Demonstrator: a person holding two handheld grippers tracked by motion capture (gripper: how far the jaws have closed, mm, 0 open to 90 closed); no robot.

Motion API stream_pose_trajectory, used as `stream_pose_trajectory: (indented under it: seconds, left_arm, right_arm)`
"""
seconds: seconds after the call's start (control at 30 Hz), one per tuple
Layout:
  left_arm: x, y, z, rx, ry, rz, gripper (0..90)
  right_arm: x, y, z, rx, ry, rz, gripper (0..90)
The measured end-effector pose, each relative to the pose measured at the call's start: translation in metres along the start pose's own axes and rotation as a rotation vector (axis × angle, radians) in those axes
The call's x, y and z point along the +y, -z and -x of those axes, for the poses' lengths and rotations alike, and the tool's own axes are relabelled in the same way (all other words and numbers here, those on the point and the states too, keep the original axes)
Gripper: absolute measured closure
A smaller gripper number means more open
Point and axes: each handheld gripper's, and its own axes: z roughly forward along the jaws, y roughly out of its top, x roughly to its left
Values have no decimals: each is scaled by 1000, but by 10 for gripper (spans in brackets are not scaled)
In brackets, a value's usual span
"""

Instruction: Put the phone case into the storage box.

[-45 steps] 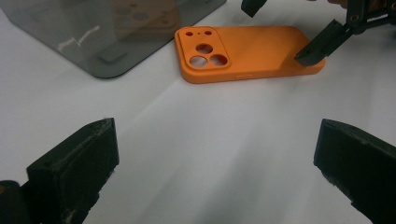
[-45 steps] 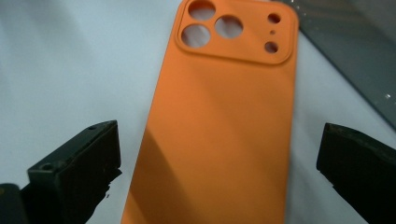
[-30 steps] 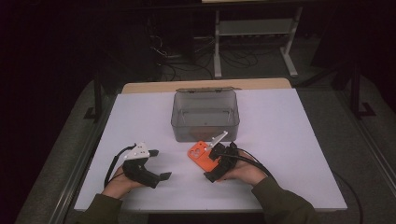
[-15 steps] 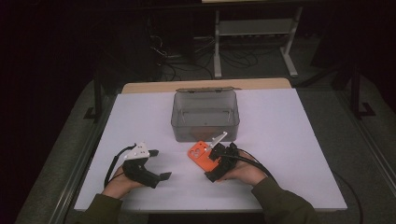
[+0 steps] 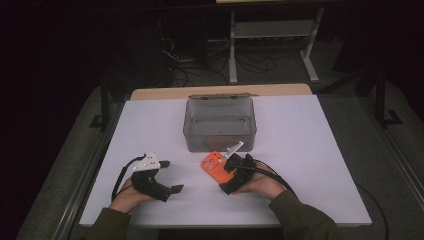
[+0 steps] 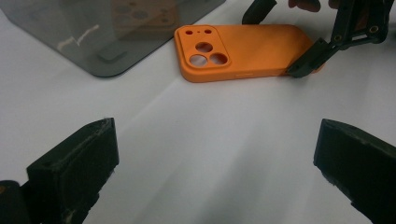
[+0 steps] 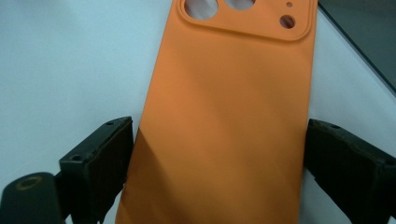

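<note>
An orange phone case (image 5: 214,165) lies flat, back up, on the white table (image 5: 310,150) just in front of a box. My right gripper (image 5: 226,174) straddles its near end. In the right gripper view the case (image 7: 224,116) sits between the two jaws, whose pads meet its long edges. These jaws have just been closing on it. My left gripper (image 5: 170,176) rests on the table to the left, open, with bare tabletop between its jaws (image 6: 217,130). From there I see the case (image 6: 243,51) and the right gripper (image 6: 275,42) ahead.
A clear grey plastic box (image 5: 220,100) stands open behind the case, with a brown block (image 6: 144,16) seen through its wall. Cables trail from both grippers toward the front table edge. Dark floor and a metal stand (image 5: 272,30) lie beyond the table.
</note>
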Motion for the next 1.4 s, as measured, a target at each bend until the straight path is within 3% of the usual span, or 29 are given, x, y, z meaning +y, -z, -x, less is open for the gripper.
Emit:
stream_pose_trajectory:
  seconds: [0.8, 1.4]
  left_arm:
    - [0, 0, 0, 1, 3, -2, 0]
    - [-1, 0, 0, -1, 1, -1, 0]
  right_arm:
    - [-2, 1, -3, -16, -23, 12, 119]
    - [-2, 5, -2, -2, 7, 9, 144]
